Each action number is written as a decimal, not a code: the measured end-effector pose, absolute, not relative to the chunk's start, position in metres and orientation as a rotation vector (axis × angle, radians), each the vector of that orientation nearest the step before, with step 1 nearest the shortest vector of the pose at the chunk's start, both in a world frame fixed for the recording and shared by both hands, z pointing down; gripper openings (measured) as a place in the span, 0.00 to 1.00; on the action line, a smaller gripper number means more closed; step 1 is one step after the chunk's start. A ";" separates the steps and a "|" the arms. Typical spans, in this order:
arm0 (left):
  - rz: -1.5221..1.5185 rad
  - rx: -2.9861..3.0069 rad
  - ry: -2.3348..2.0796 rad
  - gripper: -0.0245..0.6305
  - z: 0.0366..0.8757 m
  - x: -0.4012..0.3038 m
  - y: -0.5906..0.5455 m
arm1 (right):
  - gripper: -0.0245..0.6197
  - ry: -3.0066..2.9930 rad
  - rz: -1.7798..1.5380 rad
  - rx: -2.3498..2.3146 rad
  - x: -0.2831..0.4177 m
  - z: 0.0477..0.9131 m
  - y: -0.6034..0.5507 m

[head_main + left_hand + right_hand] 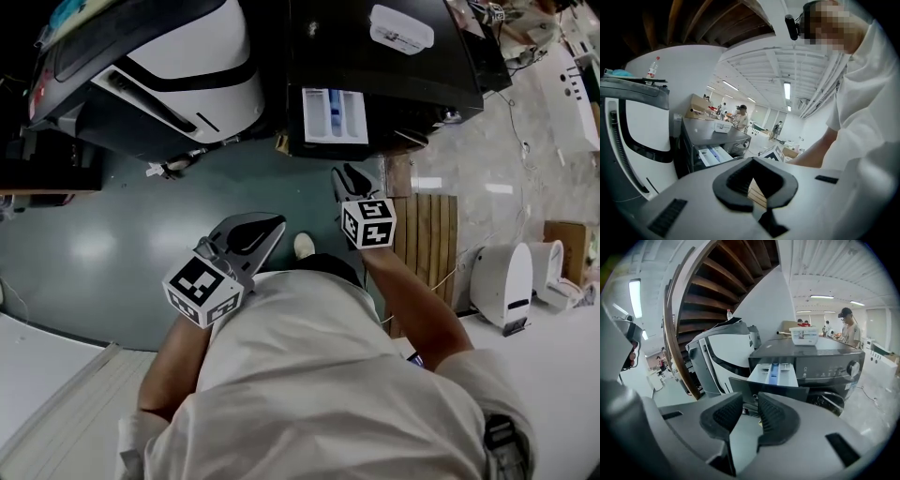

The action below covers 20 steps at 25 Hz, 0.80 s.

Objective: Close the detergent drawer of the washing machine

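Note:
A dark washing machine point(403, 70) stands at the top middle of the head view. Its white detergent drawer point(335, 115) is pulled out, with a blue insert showing. My right gripper point(352, 178) hangs a short way in front of the drawer, apart from it. In the right gripper view the drawer point(773, 373) sits just beyond the right gripper point(750, 399), whose jaws stand a narrow gap apart and hold nothing. My left gripper point(272, 225) is lower and further left, away from the machine. Its fingertips meet in the left gripper view point(752, 161), with the drawer point(712, 155) far off.
A large white and black appliance point(187, 66) stands left of the washer. A white box point(401, 28) rests on the washer's top. A wooden slatted board point(431, 244) lies on the floor at the right, beside white devices point(502, 281). People stand in the background.

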<state>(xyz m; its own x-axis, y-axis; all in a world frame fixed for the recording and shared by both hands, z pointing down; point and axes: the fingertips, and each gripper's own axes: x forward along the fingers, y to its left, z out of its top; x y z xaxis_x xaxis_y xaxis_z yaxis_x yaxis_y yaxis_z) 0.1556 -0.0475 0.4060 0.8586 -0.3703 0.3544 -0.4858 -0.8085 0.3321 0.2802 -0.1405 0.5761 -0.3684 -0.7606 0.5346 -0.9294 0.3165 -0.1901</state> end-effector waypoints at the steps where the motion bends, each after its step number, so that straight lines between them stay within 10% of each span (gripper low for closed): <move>1: 0.383 2.609 -0.651 0.03 0.407 0.157 -0.048 | 0.17 -2.240 0.677 1.502 0.282 0.580 -0.143; 20: 0.411 2.540 -0.779 0.03 0.413 0.159 -0.052 | 0.17 -2.224 0.689 1.453 0.288 0.615 -0.178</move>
<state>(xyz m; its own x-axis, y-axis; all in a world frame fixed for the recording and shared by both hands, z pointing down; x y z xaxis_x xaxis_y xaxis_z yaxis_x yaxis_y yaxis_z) 0.1588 -0.0522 0.4133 0.7964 -0.4528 0.4009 -0.5866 -0.7397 0.3297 0.2880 -0.1783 0.6151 -0.3836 -0.7276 0.5687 -0.9216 0.3405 -0.1861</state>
